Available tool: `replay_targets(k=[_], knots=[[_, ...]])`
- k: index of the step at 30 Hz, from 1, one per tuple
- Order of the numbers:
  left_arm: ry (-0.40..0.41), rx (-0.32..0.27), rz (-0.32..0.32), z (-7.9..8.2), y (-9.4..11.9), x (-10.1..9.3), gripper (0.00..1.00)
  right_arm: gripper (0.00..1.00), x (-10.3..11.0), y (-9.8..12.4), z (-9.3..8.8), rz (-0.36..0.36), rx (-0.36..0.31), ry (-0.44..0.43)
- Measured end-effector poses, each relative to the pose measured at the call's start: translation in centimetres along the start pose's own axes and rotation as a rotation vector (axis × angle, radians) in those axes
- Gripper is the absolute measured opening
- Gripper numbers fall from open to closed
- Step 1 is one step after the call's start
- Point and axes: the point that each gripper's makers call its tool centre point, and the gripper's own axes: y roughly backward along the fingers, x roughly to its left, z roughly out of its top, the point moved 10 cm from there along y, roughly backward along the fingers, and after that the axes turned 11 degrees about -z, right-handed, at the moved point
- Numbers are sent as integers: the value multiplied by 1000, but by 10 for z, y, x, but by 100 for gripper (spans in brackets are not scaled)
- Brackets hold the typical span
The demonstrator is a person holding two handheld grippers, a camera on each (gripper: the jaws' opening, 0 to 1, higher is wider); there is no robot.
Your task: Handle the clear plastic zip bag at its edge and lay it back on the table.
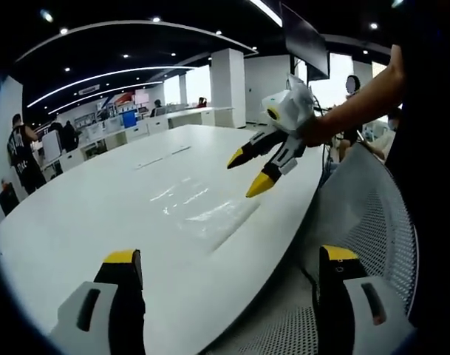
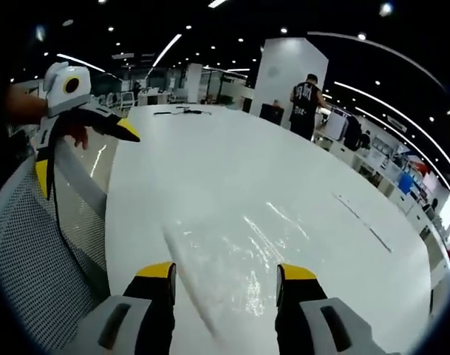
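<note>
The clear plastic zip bag (image 1: 210, 213) lies flat and glossy on the white table (image 1: 91, 207), near its edge. My left gripper (image 1: 228, 260) is open, hanging back over the table's edge, apart from the bag. The right gripper (image 1: 248, 171) comes in from the right, held in a hand above the bag, its yellow-tipped jaws apart and empty. In the right gripper view the bag (image 2: 236, 255) lies just ahead of the open right gripper (image 2: 226, 275), on the table (image 2: 225, 155). The left gripper (image 2: 85, 157) shows at upper left, open.
A grey mesh chair back (image 1: 372, 214) (image 2: 32, 244) stands against the table's edge beside both grippers. Thin strips (image 1: 159, 158) and small dark items (image 2: 182, 111) lie far off on the table. People (image 2: 307, 100) stand by desks beyond, near a white pillar (image 2: 282, 74).
</note>
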Motion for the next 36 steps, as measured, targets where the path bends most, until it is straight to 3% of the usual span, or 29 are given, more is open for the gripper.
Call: replay_targets(k=[15,24,36], knots=[[6,-11,-7,1,-2,5,99,75,-8,40,-9,-82,0,-146],[4,-4,-16,3,-5,8,99,87,-3,63,-28,-146,7,-246],[13,-5,-20,8,-11,11,99,99,6,99,-48,-205,37,-280]])
